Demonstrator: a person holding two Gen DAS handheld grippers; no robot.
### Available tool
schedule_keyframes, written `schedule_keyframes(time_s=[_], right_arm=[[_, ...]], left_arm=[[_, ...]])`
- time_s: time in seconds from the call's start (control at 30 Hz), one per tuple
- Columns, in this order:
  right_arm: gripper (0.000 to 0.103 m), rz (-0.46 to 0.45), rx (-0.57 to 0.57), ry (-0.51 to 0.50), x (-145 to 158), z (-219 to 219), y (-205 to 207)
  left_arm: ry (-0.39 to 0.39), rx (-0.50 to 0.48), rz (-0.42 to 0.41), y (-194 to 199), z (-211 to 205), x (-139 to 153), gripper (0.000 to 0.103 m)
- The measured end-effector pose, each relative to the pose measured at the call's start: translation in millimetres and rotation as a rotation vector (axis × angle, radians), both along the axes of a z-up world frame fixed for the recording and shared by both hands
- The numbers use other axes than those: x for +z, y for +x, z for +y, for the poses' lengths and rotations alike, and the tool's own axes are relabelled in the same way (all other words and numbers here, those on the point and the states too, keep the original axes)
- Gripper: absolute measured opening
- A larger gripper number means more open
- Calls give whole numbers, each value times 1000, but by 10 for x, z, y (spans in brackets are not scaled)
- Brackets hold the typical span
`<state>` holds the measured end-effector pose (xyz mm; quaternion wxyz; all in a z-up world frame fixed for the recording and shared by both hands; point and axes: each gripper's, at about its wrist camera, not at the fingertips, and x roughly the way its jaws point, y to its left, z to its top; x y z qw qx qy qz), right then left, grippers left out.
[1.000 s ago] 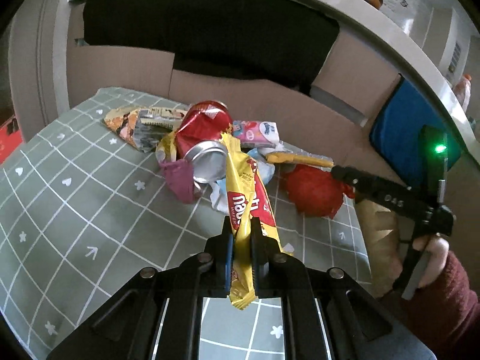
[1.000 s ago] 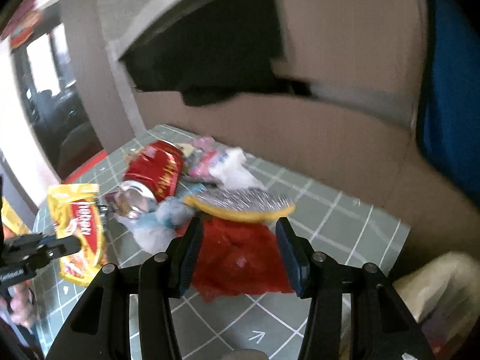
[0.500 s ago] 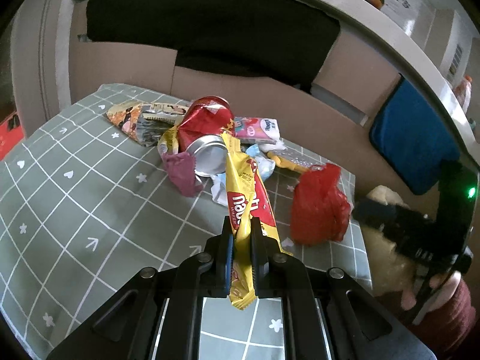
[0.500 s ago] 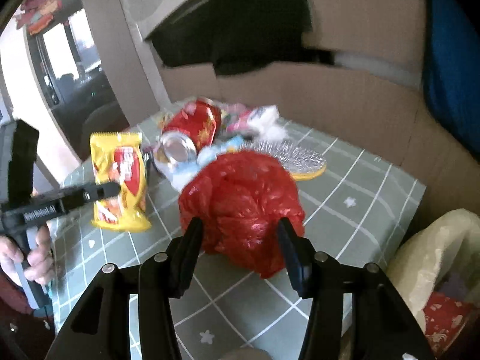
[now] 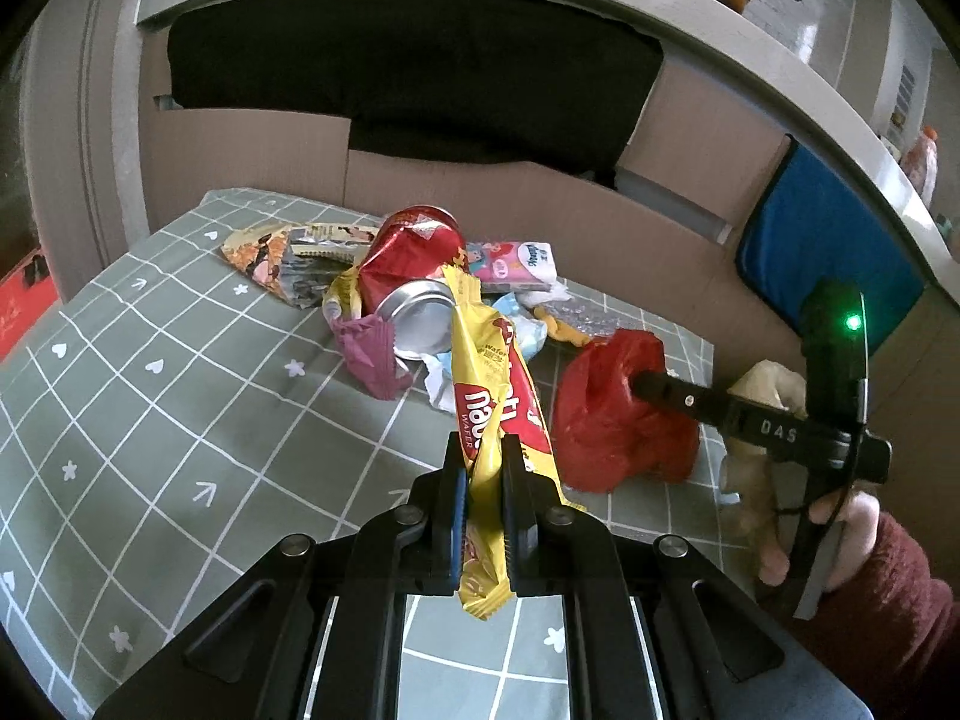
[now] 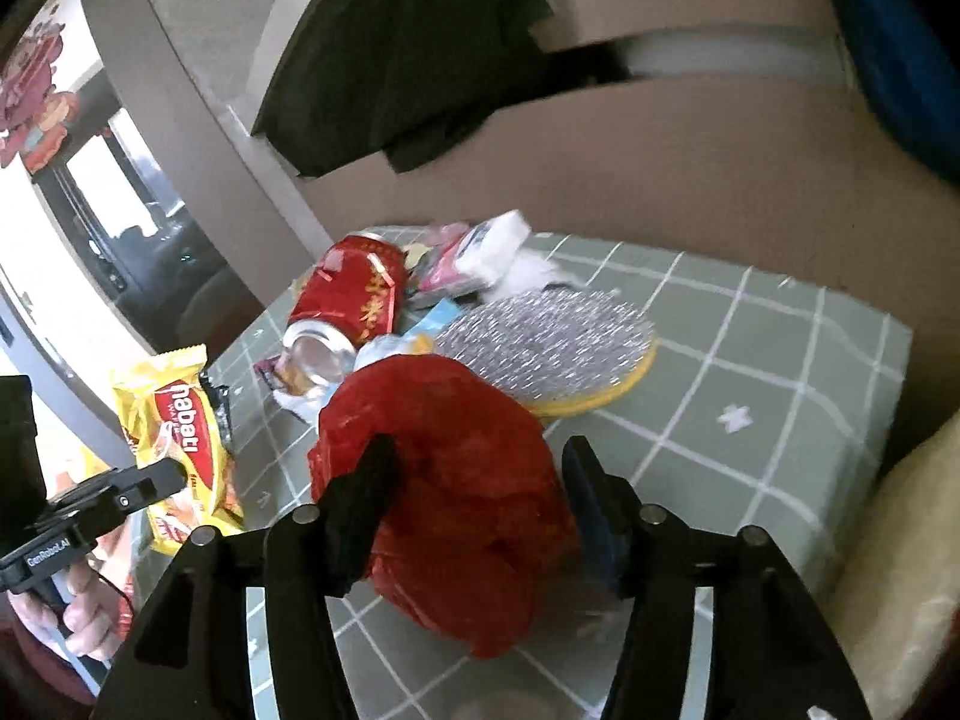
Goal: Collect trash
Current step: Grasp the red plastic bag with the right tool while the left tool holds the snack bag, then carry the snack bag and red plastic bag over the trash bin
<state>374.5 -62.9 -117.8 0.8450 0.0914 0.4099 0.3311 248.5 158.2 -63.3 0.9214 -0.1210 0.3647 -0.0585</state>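
My left gripper [image 5: 485, 450] is shut on a yellow wafer wrapper [image 5: 486, 372], held up above the green checked tablecloth [image 5: 150, 390]. The right wrist view shows the same wrapper [image 6: 180, 438] at the left. A crumpled red plastic bag [image 6: 456, 480] stands near the table's right edge. My right gripper [image 6: 477, 462] is open and straddles it, its left finger against the bag and its right finger beside it. In the left wrist view that gripper [image 5: 636, 384] reaches into the red bag [image 5: 606, 438] from the right.
Behind the bag lies a heap: a dented red can [image 5: 414, 264], a purple wrapper [image 5: 372, 348], a pink tissue pack [image 5: 510, 261], snack wrappers [image 5: 282, 258] and a silver, yellow-rimmed pad [image 6: 546, 342]. A cream bag [image 5: 762, 396] hangs off the table's right edge. Cardboard [image 5: 480, 192] walls the back.
The right gripper drew back from the heap and came down over the red bag, which shifted toward the table's right edge and now stands between its fingers. The left gripper stayed put with the wrapper.
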Motion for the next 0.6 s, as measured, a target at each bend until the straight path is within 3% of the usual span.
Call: schedule_keyframes(time_s=[0.13,0.33,0.6], right_arm=[[56,17,32,21,-28,6,-40],[25,-67,17,-45,158,-101,-275],[23,-215,-61,-143,579,-288,-616]], left_arm=[[-4,3,-1,1,3,-2,10],[-5,-7,3,26,-29,7,10],[-8,-44,-25,14,-250,144,10]])
